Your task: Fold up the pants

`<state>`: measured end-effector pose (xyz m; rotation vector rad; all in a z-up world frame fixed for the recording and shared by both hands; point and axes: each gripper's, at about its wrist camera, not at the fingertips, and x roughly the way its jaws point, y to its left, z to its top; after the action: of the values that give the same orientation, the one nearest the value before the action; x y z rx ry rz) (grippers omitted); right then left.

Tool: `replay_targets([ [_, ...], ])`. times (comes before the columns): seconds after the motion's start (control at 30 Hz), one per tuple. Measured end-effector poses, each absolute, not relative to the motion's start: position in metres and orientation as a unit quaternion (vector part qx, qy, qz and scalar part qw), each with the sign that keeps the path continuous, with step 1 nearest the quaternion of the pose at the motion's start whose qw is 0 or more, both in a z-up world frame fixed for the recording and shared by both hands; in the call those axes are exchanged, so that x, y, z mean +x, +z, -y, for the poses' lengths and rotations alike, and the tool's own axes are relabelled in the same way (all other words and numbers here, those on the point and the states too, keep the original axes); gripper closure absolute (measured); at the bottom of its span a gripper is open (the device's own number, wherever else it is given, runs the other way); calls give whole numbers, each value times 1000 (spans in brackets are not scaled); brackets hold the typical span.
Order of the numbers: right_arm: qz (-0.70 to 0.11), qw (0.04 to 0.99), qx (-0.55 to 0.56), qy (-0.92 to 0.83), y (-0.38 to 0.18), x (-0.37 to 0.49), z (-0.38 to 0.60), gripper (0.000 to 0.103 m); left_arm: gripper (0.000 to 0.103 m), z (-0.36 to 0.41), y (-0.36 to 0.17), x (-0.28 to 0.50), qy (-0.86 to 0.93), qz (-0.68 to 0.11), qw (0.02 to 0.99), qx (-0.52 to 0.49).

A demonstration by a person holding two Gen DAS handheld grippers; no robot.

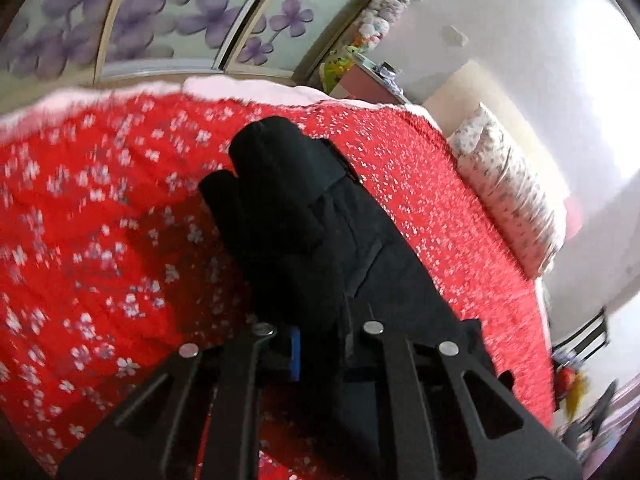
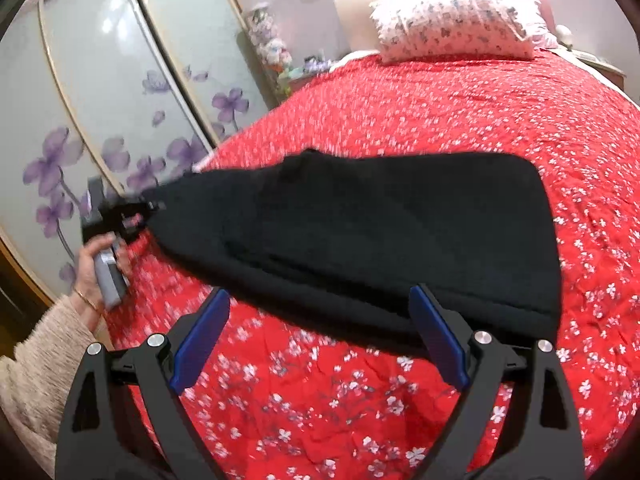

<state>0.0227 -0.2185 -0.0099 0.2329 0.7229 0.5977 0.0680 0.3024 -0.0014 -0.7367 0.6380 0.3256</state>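
The left tool fills the bottom of the left wrist view, its black arms drawn together and clamped on the black pants, whose cloth is bunched over the jaws and runs away toward twelve o'clock. A blue pad is just visible beside the gathered fabric.

In the right wrist view the right tool is seen at six o'clock with its blue pads set wide apart and nothing between them. The near edge of the pants lies just beyond the right-hand pad.

The pants are spread across the bed's red bedspread, which is printed with small white flowers. One end is lifted off the bed at nine o'clock, where the left tool is seen pinching it. That tool is held by a hand with a thin bracelet, and a fuzzy beige sleeve is seen at seven o'clock.

A floral pillow is set at the head of the bed at one o'clock. Sliding wardrobe doors painted with purple flowers are seen at ten o'clock.
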Motion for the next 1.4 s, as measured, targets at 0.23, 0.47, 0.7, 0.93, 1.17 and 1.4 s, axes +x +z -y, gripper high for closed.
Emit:
replay_targets([
  [0.23,-323,892,165,268,8,22,254,10,92,-258,50,80,161,-315,903,-245],
  [0.47,-308,889,235,244,14,21,295,10,93,-181,100,92,121,-295,935,-153],
  [0.7,-297,890,256,234,16,18,316,10,93,-83,135,104,44,-286,953,-87],
  [0.93,-289,895,273,200,14,16,341,10,93,26,122,103,-63,-304,949,-45],
  [1.17,-283,897,298,163,11,16,369,10,93,137,36,77,-150,-368,915,63],
  [1.4,-289,895,301,156,9,15,372,10,94,130,37,77,-147,-355,923,25],
])
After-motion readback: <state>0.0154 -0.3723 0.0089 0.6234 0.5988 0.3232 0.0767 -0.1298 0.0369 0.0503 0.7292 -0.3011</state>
